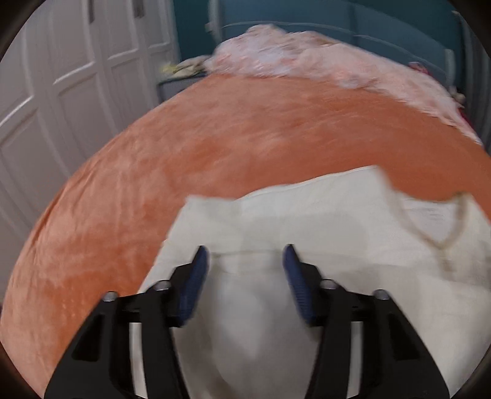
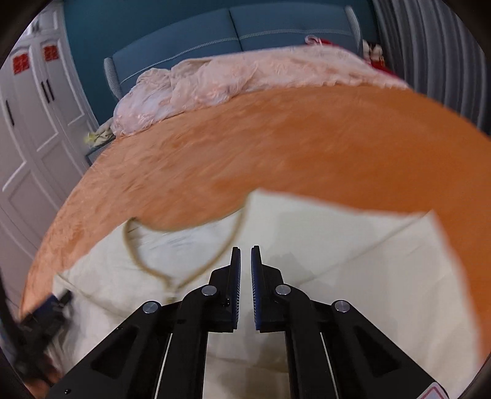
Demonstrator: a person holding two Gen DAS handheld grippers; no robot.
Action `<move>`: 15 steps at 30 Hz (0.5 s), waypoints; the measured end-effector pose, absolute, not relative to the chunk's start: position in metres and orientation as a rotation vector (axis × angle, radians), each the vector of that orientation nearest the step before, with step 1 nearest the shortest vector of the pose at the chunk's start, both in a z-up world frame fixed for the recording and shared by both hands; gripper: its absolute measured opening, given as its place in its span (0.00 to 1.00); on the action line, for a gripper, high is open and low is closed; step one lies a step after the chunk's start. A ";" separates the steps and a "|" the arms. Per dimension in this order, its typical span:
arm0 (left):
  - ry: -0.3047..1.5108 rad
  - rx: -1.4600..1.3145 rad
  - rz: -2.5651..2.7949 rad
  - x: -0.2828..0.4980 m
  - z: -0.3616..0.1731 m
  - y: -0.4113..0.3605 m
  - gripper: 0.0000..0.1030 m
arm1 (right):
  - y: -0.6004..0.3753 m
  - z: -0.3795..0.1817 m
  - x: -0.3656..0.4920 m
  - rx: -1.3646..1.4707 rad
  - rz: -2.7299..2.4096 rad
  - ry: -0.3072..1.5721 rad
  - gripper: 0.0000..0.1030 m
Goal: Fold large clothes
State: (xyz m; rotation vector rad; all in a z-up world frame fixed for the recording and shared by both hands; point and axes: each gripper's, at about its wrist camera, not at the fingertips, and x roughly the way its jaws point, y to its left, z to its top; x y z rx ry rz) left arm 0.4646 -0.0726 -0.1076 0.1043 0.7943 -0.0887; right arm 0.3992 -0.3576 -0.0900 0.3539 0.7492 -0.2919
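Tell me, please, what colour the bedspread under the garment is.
Orange bedspread, clearest in the right wrist view.

- The right gripper (image 2: 245, 250) hangs over a cream garment (image 2: 337, 276), its blue-padded jaws nearly together with a thin gap and nothing between them.
- The garment lies on an orange bedspread (image 2: 307, 138), its V-neckline (image 2: 172, 276) left of the gripper.
- A pale pink crumpled blanket (image 2: 230, 79) sits at the far end, against a teal headboard (image 2: 276, 27).
- White wardrobe doors (image 2: 36, 129) stand at left.
- The left gripper (image 2: 49, 310), blurred, shows at near left.
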 end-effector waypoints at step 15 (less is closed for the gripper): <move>0.970 0.274 -0.388 0.455 -0.147 -0.291 0.48 | -0.444 -0.153 0.403 0.460 -0.296 0.918 0.00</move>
